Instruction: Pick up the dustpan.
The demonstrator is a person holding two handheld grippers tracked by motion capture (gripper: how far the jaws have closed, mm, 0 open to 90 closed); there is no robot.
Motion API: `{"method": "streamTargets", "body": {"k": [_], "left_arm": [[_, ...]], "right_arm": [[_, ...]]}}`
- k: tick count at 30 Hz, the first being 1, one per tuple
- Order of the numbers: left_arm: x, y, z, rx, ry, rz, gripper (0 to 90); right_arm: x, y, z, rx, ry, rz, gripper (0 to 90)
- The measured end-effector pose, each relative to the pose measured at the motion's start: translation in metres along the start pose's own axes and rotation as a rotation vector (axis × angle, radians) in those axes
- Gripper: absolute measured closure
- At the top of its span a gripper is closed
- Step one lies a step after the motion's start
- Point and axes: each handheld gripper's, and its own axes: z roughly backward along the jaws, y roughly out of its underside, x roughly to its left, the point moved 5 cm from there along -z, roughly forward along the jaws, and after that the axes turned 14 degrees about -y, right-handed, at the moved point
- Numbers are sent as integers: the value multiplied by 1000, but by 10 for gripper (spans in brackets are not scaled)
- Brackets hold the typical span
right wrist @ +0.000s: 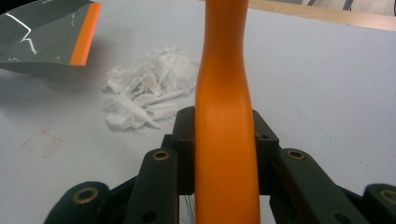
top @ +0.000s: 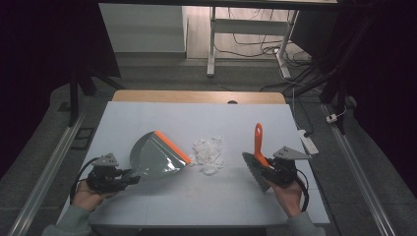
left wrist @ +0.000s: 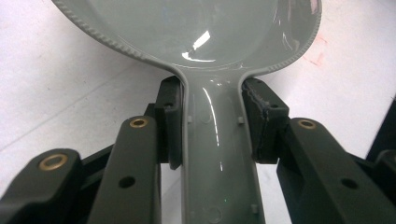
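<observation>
Left tongs [left wrist: 212, 123] clamped on grey dustpan handle [left wrist: 217, 163], one black jaw on each side, pads pressed against the handle's edges. Handle runs straight up the frame into the dustpan pan [left wrist: 196, 28], glossy, ribbed rim, light glare inside. White worktop [left wrist: 60, 88] underneath. Faint reddish mark [left wrist: 317, 51] on worktop at right, possibly a stain.

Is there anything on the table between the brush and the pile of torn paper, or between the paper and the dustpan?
Nothing visible. Bare table separates the brush from the paper scraps, which lie right at the dustpan's orange lip.
</observation>
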Motion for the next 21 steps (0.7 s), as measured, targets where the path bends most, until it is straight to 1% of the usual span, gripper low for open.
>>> {"method": "streamTargets", "body": {"k": [10,13,15,19,21], "left_arm": [[-6,12,7,13,25,-20,618],[-7,14,7,29,14,-30,618],[-7,14,7,33,21,-33,618],[-9,17,7,49,38,-55,618],[-11,19,6,63,35,-63,618]], "right_arm": [[0,-1,0,0,2,2,703],[-1,-2,0,-8,-1,-5,703],[-3,-4,0,-24,-14,-23,703],[-4,-5,-2,-25,-12,-24,703],[-4,-5,-5,-21,-15,-25,703]]}}
